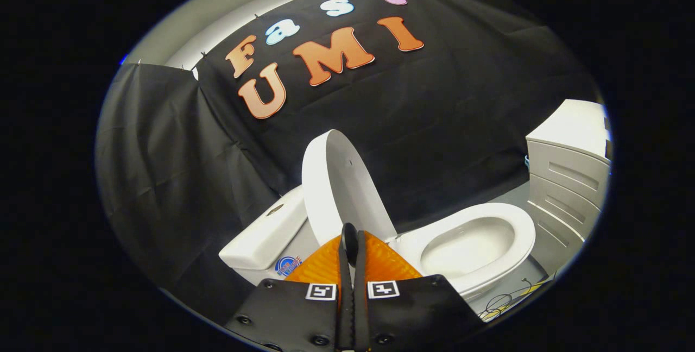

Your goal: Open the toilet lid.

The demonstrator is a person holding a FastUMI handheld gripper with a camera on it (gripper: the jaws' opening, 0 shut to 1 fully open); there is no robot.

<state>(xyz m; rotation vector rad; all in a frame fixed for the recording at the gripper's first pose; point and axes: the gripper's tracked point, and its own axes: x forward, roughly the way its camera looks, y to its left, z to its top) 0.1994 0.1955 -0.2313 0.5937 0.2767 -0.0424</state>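
The toilet lid (pixel 339 189) stands raised, nearly upright, leaning back toward the tank (pixel 269 235), with its inner face turned to the open bowl. The toilet seat (pixel 478 243) lies down flat around the bowl, just beside the lid's hinge end. The tongs (pixel 352 243) sit clenched, both fingers pressed together with nothing between them, their tips just in front of the lid's lower edge; whether they touch it cannot be told. A white cabinet (pixel 567 173) with drawers stands beyond the seat, on the side away from the lid.
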